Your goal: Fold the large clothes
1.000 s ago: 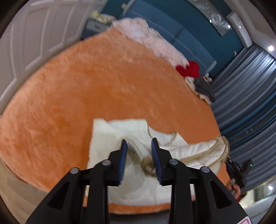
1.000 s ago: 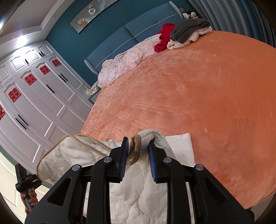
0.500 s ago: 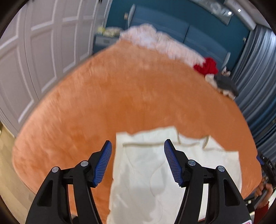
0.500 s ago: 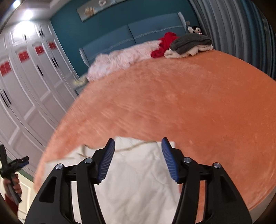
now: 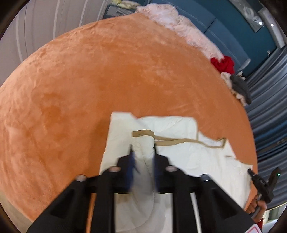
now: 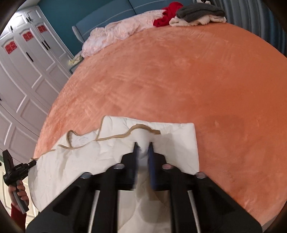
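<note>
A cream quilted garment with tan trim (image 5: 179,148) lies on the near edge of the orange bed (image 5: 107,75); it also shows in the right wrist view (image 6: 89,152). My left gripper (image 5: 143,148) is shut on a raised fold of the garment near its tan-trimmed edge. My right gripper (image 6: 143,146) is shut on a raised fold of the garment (image 6: 143,138) near the trim. Both sets of fingers are motion-blurred. The cloth under the grippers is partly hidden.
At the bed's far end lie a pink quilt (image 6: 116,34), a red garment (image 6: 166,14) and a grey and cream pile (image 6: 199,14). White wardrobes (image 6: 26,71) stand on the left; grey curtains (image 5: 265,111) stand by the bed's other side.
Half a second ago both grippers were open above the flat garment. Now both have dropped to it and shut on folds near the tan trim.
</note>
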Action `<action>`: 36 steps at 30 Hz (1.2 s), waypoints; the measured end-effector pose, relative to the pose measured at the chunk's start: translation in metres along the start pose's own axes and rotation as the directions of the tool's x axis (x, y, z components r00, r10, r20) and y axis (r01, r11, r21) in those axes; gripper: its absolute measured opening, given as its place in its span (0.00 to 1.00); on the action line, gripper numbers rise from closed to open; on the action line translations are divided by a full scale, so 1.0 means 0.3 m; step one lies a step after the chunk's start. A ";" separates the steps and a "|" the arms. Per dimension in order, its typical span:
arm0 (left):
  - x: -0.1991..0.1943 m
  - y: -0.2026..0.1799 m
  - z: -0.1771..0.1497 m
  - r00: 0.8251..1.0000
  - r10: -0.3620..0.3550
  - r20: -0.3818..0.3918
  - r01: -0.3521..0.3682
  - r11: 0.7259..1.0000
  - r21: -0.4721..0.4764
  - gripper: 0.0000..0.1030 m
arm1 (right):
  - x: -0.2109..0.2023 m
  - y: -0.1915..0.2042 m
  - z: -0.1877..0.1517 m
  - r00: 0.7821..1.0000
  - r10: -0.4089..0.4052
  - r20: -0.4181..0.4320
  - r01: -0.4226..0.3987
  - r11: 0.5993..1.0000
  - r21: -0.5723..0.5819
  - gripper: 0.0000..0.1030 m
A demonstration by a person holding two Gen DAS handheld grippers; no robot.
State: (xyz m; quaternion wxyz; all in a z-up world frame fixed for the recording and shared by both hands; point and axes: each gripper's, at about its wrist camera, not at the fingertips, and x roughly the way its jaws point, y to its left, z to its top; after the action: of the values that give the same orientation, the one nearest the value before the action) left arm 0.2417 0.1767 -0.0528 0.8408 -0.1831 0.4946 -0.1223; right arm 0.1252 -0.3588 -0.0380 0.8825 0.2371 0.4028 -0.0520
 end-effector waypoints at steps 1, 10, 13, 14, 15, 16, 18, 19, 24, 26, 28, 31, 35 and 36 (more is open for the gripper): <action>-0.013 -0.016 0.009 1.000 0.000 0.020 0.000 1.000 0.011 0.07 | -0.022 0.004 0.007 1.000 0.005 0.028 -0.005 1.000 0.000 0.05; 0.033 -0.138 0.100 0.990 0.090 0.108 -0.102 0.988 0.114 0.07 | -0.005 -0.002 0.084 0.993 -0.077 0.087 0.077 0.997 -0.005 0.05; 0.140 -0.122 0.083 0.983 0.165 0.082 -0.174 0.978 0.116 0.07 | 0.088 -0.015 0.053 0.993 -0.114 0.040 0.115 0.993 -0.014 0.05; 0.174 -0.112 0.073 0.979 0.187 0.079 -0.195 0.974 0.116 0.07 | 0.113 -0.020 0.041 0.992 -0.125 0.030 0.126 0.992 -0.017 0.05; 0.194 -0.100 0.064 0.977 0.200 0.077 -0.208 0.971 0.117 0.07 | 0.128 -0.028 0.031 0.991 -0.131 0.026 0.132 0.991 -0.019 0.05; 0.215 -0.091 0.058 0.976 0.207 0.075 -0.214 0.970 0.115 0.08 | 0.145 -0.035 0.020 0.991 -0.131 0.021 0.132 0.991 -0.017 0.06; 0.249 -0.067 0.047 0.974 0.213 0.073 -0.220 0.969 0.110 0.10 | 0.171 -0.053 0.004 0.992 -0.126 0.010 0.126 0.992 -0.007 0.07; 0.261 -0.057 0.040 0.974 0.212 0.075 -0.220 0.970 0.107 0.12 | 0.188 -0.063 -0.006 0.992 -0.126 0.004 0.126 0.992 -0.002 0.07; 0.301 -0.050 -0.004 0.963 0.231 0.136 -0.247 0.962 0.115 0.17 | 0.233 -0.061 -0.053 0.987 -0.155 0.026 0.156 0.987 -0.028 0.08; 0.303 -0.054 -0.010 0.961 0.235 0.148 -0.253 0.961 0.113 0.19 | 0.247 -0.039 -0.062 0.980 -0.193 0.043 0.195 0.979 -0.061 0.08; 0.306 -0.049 -0.007 0.961 0.235 0.147 -0.252 0.962 0.108 0.20 | 0.254 -0.028 -0.063 0.976 -0.213 0.049 0.217 0.973 -0.079 0.09; 0.299 -0.046 -0.002 0.963 0.228 0.143 -0.243 0.965 0.102 0.21 | 0.249 -0.025 -0.063 0.974 -0.219 0.054 0.223 0.971 -0.082 0.11; 0.219 -0.037 0.030 0.962 0.239 0.132 -0.248 0.967 0.063 0.38 | 0.178 -0.028 -0.031 0.969 -0.238 0.060 0.241 0.969 -0.052 0.28; 0.177 -0.037 0.035 0.958 0.249 0.145 -0.258 0.965 0.046 0.44 | 0.126 -0.025 -0.021 0.959 -0.266 0.094 0.270 0.963 -0.028 0.39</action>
State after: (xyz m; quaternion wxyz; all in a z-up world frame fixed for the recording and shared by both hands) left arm 0.2761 0.1480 -0.0853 0.8873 -0.0989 0.4503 -0.0166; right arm 0.1442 -0.3588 -0.0721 0.8891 0.1601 0.3921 -0.1735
